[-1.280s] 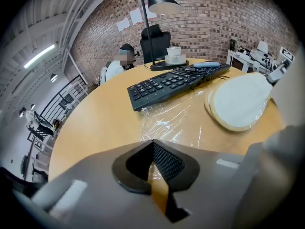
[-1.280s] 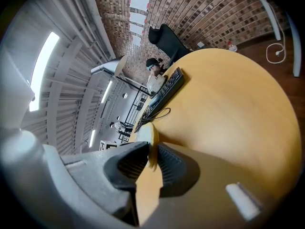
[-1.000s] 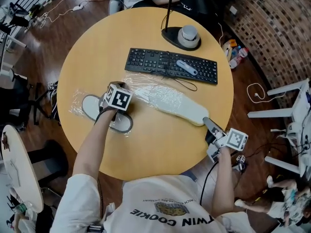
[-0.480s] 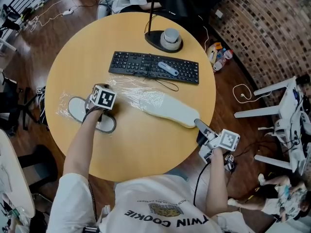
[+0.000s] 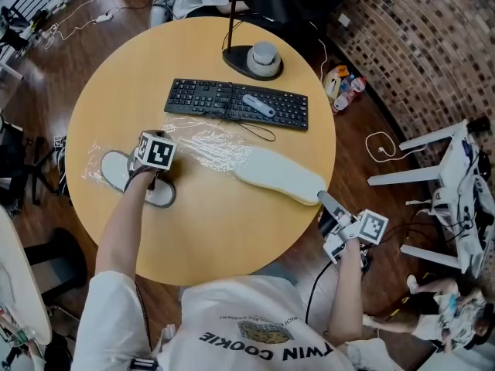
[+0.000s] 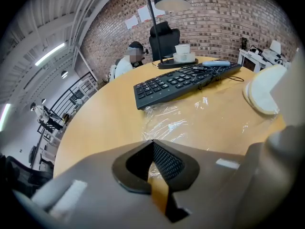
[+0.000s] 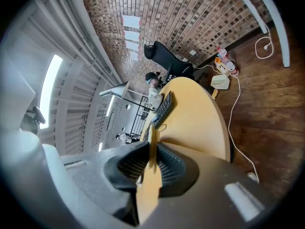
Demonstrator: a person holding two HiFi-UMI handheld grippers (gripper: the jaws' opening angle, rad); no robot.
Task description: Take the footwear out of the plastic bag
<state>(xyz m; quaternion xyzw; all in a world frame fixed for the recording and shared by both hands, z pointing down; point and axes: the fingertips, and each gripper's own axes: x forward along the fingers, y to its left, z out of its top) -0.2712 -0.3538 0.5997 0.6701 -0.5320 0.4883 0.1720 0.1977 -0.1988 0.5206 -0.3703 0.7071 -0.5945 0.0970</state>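
We pinch the bag (image 5: 203,141) at 9 o'clock with the left gripper (image 5: 150,178) to anchor it, while the right gripper (image 5: 327,202) clamps the slipper's (image 5: 278,175) end at 4 o'clock, nearly clear of the plastic.

Your round counter (image 5: 232,222) carries a black keyboard (image 5: 201,97) with a small white object (image 5: 257,105) on it, and a lamp base (image 5: 233,57) just behind.

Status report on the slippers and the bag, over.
Left gripper shut, down on plastic bag. Right gripper clamped on white slipper, nearly out. Grey-rimmed slipper inside bag. Keyboard close behind.
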